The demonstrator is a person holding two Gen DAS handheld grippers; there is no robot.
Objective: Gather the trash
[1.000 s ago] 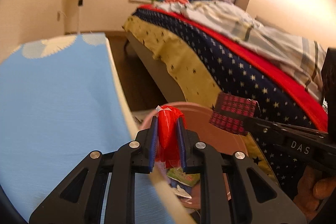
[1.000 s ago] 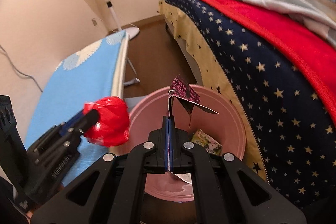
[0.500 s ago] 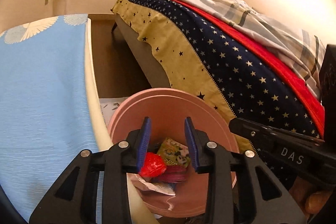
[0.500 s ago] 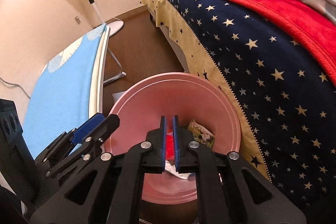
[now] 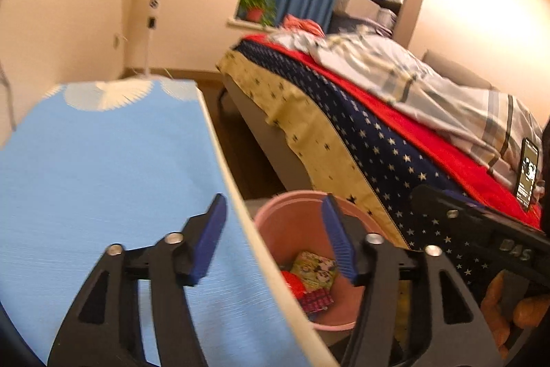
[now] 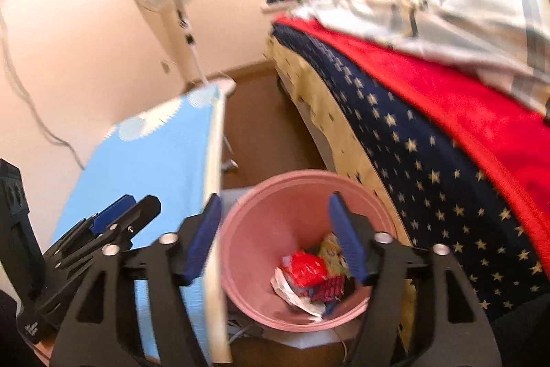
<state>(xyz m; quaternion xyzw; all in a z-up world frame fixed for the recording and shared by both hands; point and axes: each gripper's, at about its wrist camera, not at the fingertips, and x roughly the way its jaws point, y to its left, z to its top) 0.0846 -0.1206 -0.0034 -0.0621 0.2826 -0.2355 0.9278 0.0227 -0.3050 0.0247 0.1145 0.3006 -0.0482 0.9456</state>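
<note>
A: Bedroom, warm light: a bed with a navy star-print cover on one side, a light-blue padded ironing board on the other, and a round pink plastic bin on the floor between them.

B: And the trash?

A: All in the bin's bottom. I count four pieces: one crumpled red foil wrapper, one green-yellow printed packet, one dark-red patterned sachet, one white scrap of paper.

B: How would they handle?

A: Light, thin and crinkly, I'd judge; foil may slip, so pinch a folded edge or the bunched middle. Nothing fragile.

B: The tools?

A: The left gripper and the right gripper both stand spread wide with nothing between their blue pads, above the bin.
</note>
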